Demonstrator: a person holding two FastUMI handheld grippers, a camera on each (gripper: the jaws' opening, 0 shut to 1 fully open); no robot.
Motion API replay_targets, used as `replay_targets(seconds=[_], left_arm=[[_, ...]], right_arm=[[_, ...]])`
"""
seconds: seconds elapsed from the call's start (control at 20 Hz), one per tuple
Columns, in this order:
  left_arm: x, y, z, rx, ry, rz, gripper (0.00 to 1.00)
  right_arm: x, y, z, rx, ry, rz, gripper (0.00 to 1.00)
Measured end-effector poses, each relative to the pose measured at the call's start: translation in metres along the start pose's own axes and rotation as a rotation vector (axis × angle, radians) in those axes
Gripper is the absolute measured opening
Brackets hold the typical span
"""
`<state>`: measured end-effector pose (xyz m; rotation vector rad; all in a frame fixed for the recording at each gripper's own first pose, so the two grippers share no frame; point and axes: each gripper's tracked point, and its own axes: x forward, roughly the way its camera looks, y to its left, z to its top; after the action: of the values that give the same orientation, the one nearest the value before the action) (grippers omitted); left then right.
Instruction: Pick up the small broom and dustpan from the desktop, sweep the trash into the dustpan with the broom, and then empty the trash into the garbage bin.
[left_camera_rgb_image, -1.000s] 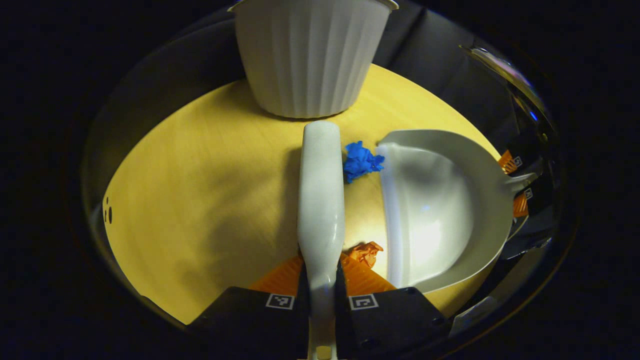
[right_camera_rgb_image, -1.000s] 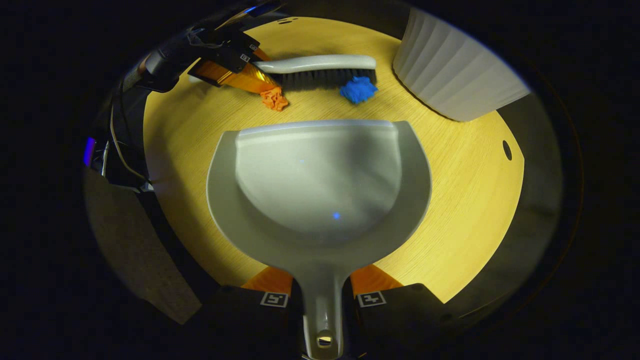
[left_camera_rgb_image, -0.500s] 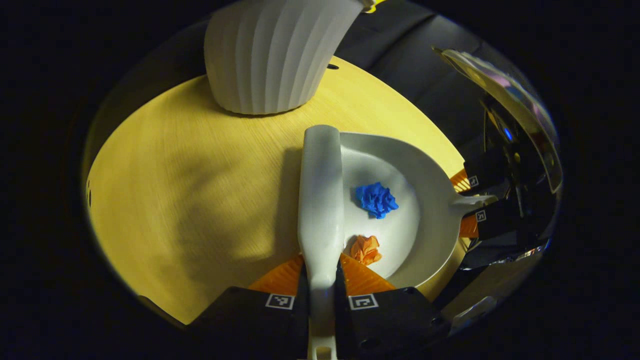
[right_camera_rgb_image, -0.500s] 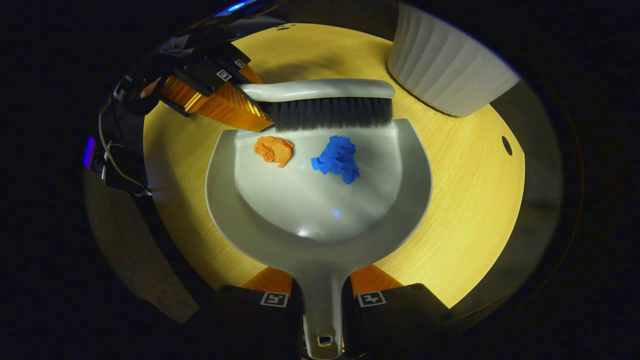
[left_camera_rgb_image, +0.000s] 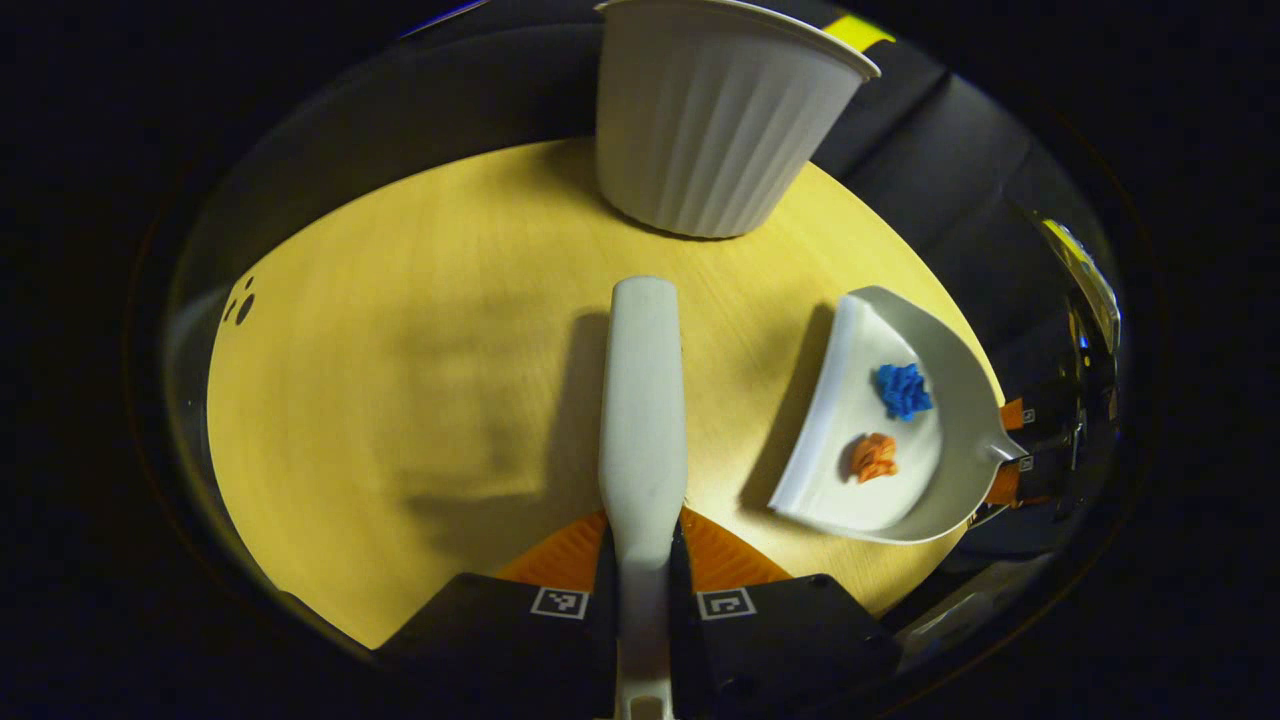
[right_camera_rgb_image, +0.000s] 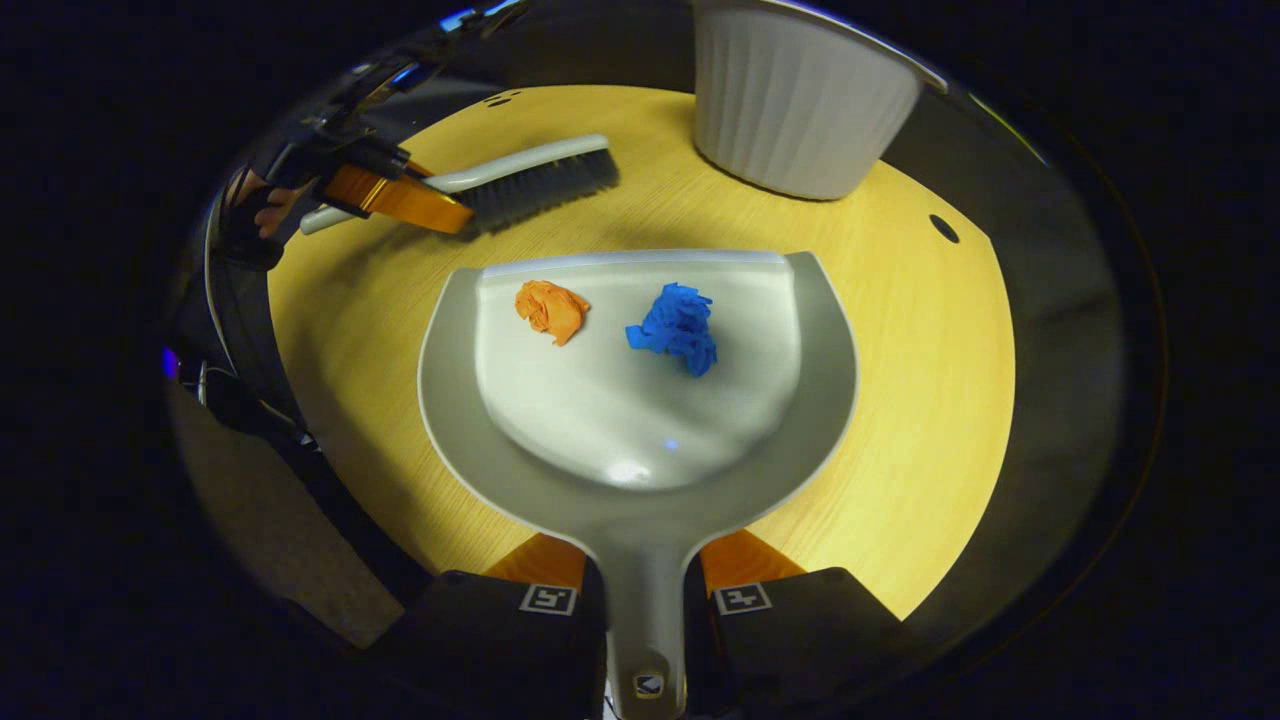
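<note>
Two of the three steps look done: tools picked up, trash swept in; emptying into the bin is left.

Left gripper view: left gripper (left_camera_rgb_image: 641, 560) has its orange fingers closed on the handle of the small grey plastic broom (left_camera_rgb_image: 642, 400), which points toward the white ribbed plastic garbage bin (left_camera_rgb_image: 715, 110). Bin stands upright on the round yellow wooden desktop (left_camera_rgb_image: 400, 380); its inside is hidden. To the right of the broom, well apart, sits the grey plastic dustpan (left_camera_rgb_image: 880, 430), mouth facing the broom, its front edge apparently raised off the desktop.

Right gripper view: right gripper (right_camera_rgb_image: 645, 585) clamps the dustpan's handle. Dustpan holds the crumpled orange paper scrap (right_camera_rgb_image: 551, 309) and the crumpled blue paper scrap (right_camera_rgb_image: 677, 327), both near its front lip. Bin is beyond the lip, apart. No loose trash on the desktop.
</note>
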<state>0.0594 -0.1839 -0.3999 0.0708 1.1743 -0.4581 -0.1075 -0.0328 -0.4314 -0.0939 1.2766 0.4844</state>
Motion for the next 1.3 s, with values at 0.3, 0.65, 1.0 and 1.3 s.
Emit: replay_targets(seconds=[0.3, 0.65, 1.0, 1.3], left_arm=[[-0.024, 0.022, -0.031, -0.01, -0.001, 0.018, 0.25], [-0.048, 0.043, -0.061, 0.005, -0.013, 0.003, 0.25], [-0.058, 0.054, -0.098, 0.036, -0.007, -0.048, 0.25], [-0.066, 0.069, -0.12, 0.042, -0.022, -0.056, 0.23]], right_arm=[[-0.006, 0.013, 0.0, 0.135, -0.058, -0.073, 0.35], [0.012, 0.02, 0.002, 0.23, -0.141, -0.187, 0.35], [0.027, 0.015, 0.005, 0.285, -0.194, -0.305, 0.35], [0.019, 0.013, 0.007, 0.271, -0.103, -0.415, 0.39]])
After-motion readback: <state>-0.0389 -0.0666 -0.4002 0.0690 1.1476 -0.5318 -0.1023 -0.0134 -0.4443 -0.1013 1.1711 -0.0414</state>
